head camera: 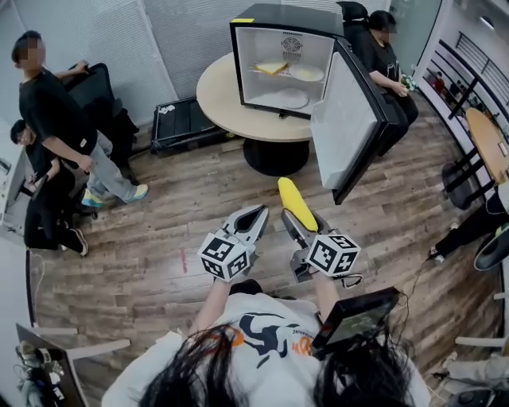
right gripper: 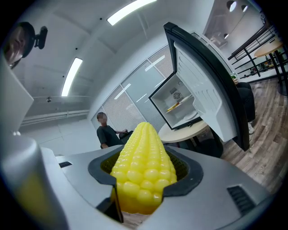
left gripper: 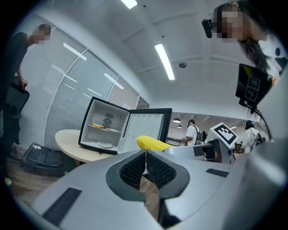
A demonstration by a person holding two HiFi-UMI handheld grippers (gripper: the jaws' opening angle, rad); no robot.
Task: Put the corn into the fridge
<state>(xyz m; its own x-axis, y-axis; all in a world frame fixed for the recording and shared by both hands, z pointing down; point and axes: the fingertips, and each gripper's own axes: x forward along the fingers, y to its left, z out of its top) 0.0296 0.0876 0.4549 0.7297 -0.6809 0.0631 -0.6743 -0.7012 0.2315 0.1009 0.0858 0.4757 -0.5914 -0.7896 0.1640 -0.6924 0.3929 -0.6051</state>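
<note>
Fridge (head camera: 280, 19) sits on round table (head camera: 221, 103), door swung wide, well ahead of both grippers. Left gripper (head camera: 254, 216): jaws pressed together, nothing btwn them. Right gripper (head camera: 302, 225), just beside it, clamped on corn (head camera: 293, 199); cob's base is w/in the jaws, tip sticking out past them twd fridge.

We see a round beige table (head camera: 219, 95) on a plank floor (head camera: 159, 230); a person in black (head camera: 56, 111) stands at left before pale blinds (head camera: 95, 32); a second person (head camera: 40, 203), also in black, is low to the floor just beside them; a black case (head camera: 187, 123) lies near the table's base; another person (head camera: 386, 56) sits beyond the table; strip lights (left gripper: 164, 60) run overhead.
</note>
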